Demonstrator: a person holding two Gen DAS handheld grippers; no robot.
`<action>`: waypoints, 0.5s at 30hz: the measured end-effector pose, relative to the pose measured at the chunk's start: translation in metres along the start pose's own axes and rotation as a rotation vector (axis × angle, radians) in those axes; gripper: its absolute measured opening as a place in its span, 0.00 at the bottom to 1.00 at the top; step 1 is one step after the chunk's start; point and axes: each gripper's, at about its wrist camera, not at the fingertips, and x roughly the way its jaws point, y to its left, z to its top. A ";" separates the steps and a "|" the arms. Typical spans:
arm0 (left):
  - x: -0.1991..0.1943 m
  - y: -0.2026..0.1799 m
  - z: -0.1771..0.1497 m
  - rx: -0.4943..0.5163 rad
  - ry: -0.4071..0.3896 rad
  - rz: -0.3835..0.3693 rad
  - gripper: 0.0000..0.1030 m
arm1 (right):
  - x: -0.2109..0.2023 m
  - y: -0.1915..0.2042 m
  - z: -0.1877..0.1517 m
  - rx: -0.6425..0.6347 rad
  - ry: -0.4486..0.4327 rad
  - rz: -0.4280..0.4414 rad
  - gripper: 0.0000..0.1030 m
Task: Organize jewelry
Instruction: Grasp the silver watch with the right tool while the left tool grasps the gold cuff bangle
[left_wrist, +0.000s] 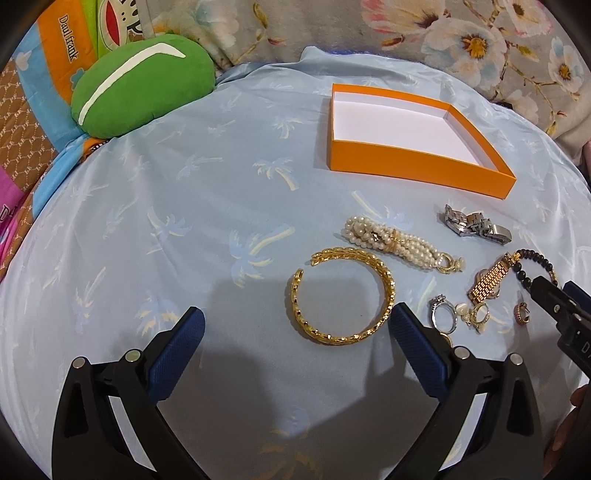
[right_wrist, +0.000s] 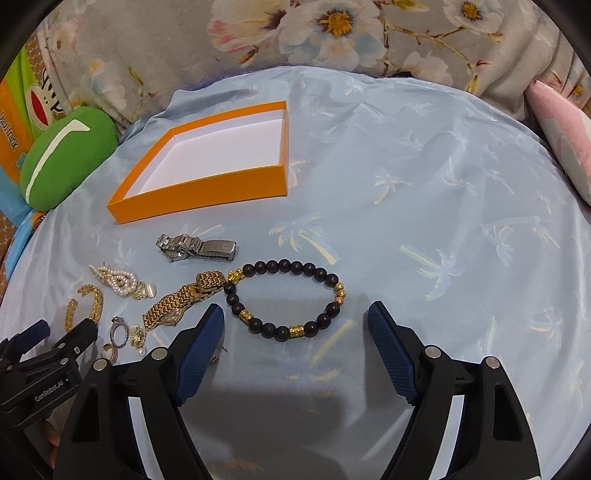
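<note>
Surface: a bed under a pale blue palm-print sheet (left_wrist: 155, 192), floral bedding along its far edge.
Far left edge: green plush cushion (left_wrist: 142, 83).
Box: orange box (left_wrist: 413, 168), white inside, nothing in it, toward the far edge.
Jewelry, nearer edge: gold chain bangle (left_wrist: 341, 295), pearl bracelet (left_wrist: 397, 243), silver watch (left_wrist: 474, 225), gold watch (right_wrist: 181, 304), silver ring (left_wrist: 443, 314), dark bead bracelet (right_wrist: 286, 299).
Left tool (left_wrist: 295, 336): jaws spread wide, holding nothing, bangle just ahead.
Right tool (right_wrist: 295, 325): jaws wide apart, empty, bead bracelet ahead between the tips, untouched.
</note>
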 end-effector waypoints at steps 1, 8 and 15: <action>0.002 0.001 0.001 -0.004 0.007 -0.005 0.95 | -0.001 0.000 0.000 0.000 -0.002 0.000 0.75; 0.000 -0.003 0.001 0.020 -0.018 -0.033 0.81 | -0.008 0.000 -0.007 0.000 -0.020 0.000 0.76; -0.003 -0.012 0.002 0.057 -0.041 -0.075 0.56 | -0.009 0.001 -0.007 0.001 -0.017 0.001 0.76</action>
